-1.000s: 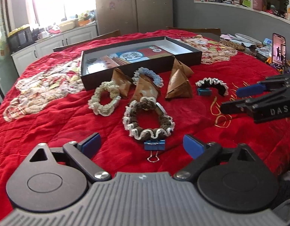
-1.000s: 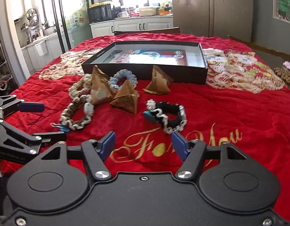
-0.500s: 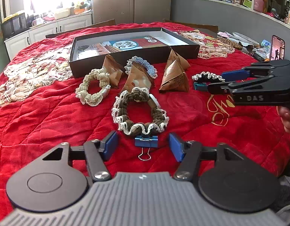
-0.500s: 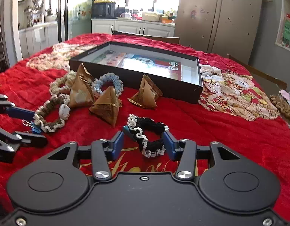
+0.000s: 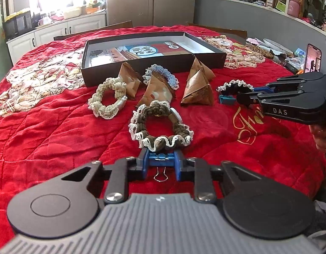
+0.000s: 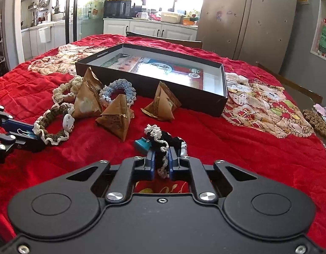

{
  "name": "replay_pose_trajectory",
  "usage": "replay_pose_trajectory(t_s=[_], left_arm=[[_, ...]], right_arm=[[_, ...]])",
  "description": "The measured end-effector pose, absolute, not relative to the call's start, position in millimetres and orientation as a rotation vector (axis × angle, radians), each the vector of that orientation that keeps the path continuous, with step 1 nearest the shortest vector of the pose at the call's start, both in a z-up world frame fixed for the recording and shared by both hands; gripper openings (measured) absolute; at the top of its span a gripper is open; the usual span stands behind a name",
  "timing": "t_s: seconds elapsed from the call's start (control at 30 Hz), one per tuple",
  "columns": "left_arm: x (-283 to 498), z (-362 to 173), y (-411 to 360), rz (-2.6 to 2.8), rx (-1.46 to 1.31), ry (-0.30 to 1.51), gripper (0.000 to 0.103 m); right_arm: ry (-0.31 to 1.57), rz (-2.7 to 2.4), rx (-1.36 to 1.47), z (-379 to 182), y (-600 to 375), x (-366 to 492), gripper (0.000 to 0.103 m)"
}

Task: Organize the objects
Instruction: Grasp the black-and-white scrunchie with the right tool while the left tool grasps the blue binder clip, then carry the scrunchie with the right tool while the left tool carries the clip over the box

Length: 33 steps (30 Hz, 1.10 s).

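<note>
On the red quilted cloth (image 5: 57, 131), at six o'clock in the left wrist view, the left gripper (image 5: 160, 165) has just been closing and now clamps its blue pads on the blue binder clip (image 5: 161, 160) fixed to the brown crochet ring (image 5: 159, 124); a second ago those jaws stood wide with the clip lying free between them. At six o'clock in the right wrist view, the right gripper (image 6: 162, 160) has likewise just been closing and is clenched on the near edge of the black crochet ring (image 6: 163, 146), whose teal clip (image 6: 142, 145) sits just beside at ten o'clock of the pinch. Half a second back that ring lay loose between open pads.

Both rings rest on the cloth, not yet lifted. The black tray (image 5: 207, 62) lies open at twelve o'clock, beyond three brown paper pyramids (image 5: 197, 91), a cream ring (image 5: 106, 103) and a pale blue ring (image 5: 165, 75), all untouched outside it.

So both grasps look made at once, and the sorting has barely begun: nothing loose is in the tray yet. My judgement is that the next move is a lift and carry toward twelve o'clock, clearing the pyramids. The soft yarn may sag or slip from the right pinch; the left hold on the stiff clip should be firmer
</note>
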<state>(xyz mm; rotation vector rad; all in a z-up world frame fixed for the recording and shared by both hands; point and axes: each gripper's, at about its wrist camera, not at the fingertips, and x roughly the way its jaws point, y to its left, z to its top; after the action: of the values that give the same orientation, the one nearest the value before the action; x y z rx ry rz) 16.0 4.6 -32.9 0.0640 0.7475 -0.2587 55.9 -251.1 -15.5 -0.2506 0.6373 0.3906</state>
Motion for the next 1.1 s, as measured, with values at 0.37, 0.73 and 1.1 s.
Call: replay_pose_trajectory(t_s=[0.37, 0.73, 1.1], left_arm=[[9.0, -13.6, 7.1, -0.265, 0.06, 0.686, 0.027], [27.2, 8.6, 2.6, -0.261, 0.091, 0.616, 0.027], [70.6, 36.2, 4.2, -0.236, 0.066, 0.531, 0.027]], right_arm=[[0.597, 0.394, -0.208, 3.7, -257.6, 54.7, 0.01], [0.545, 0.398, -0.209, 23.1, -251.6, 64.2, 0.01], [0.468, 0.385, -0.213, 49.9, -241.1, 89.6, 0.01]])
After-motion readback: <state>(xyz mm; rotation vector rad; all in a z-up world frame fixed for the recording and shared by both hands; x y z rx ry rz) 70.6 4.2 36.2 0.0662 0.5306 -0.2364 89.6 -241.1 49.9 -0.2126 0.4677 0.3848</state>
